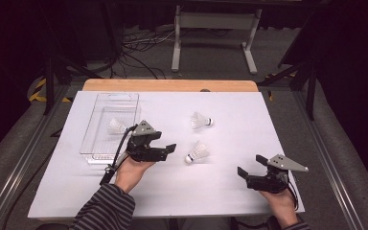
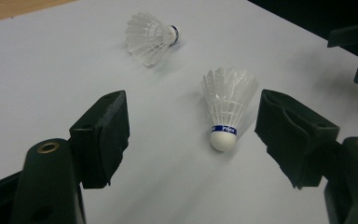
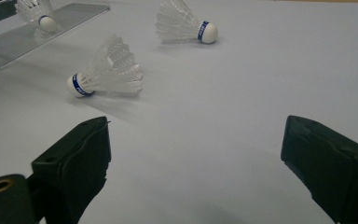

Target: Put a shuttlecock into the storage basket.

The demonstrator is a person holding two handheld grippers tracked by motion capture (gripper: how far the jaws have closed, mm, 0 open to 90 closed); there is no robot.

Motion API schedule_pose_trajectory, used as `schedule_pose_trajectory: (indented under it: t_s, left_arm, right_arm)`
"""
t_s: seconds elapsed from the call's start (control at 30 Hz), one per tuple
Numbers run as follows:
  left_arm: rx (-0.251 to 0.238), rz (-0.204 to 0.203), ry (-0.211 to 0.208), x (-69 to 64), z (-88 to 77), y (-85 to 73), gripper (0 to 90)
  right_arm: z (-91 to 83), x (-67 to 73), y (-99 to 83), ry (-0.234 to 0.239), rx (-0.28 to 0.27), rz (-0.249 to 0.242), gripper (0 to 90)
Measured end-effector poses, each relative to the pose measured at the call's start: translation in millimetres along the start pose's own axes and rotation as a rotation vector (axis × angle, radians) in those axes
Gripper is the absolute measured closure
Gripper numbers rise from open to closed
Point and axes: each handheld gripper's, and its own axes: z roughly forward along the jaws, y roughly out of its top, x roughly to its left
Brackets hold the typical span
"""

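Shuttlecock [image 2: 225,112]: centre frame on white worktop [image 2: 51,70], ahead of the released left gripper [image 2: 191,135]. Likely featherlight, skirt crushable; best taken at the firm cork base. Right gripper [image 3: 193,154] released, empty.

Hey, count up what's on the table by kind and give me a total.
Shuttlecocks: 3, one in the tray, two on the sheet
Clear tray: 1
Claws: 2, left and right, both open and empty
Total: 6
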Motion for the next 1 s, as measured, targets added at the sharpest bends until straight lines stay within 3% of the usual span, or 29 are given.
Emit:
schedule_pose_trajectory:
  t_s: [0.23,0.5,0.7,1.0]
  left_arm:
    - [0.044,-0.008,-0.025,-2.5,9.4,6.5,28.4]
    - [0.125,0.021,-0.029,-6.2,22.1,13.9,29.1]
    - [0.147,0.047,-0.012,-9.9,27.6,21.8,30.0]
    - [0.198,0.046,-0.023,-12.4,37.6,27.0,32.7]
  right_arm:
    - [-0.1,-0.2,0.0,0.000,0.002,0.002,9.0]
    - [0.4,0.3,0.1,0.003,0.002,-0.003,9.0]
    - [0.4,0.1,0.2,0.004,0.001,-0.005,9.0]
    - [0.2,0.3,0.4,0.005,-0.001,-0.006,9.0]
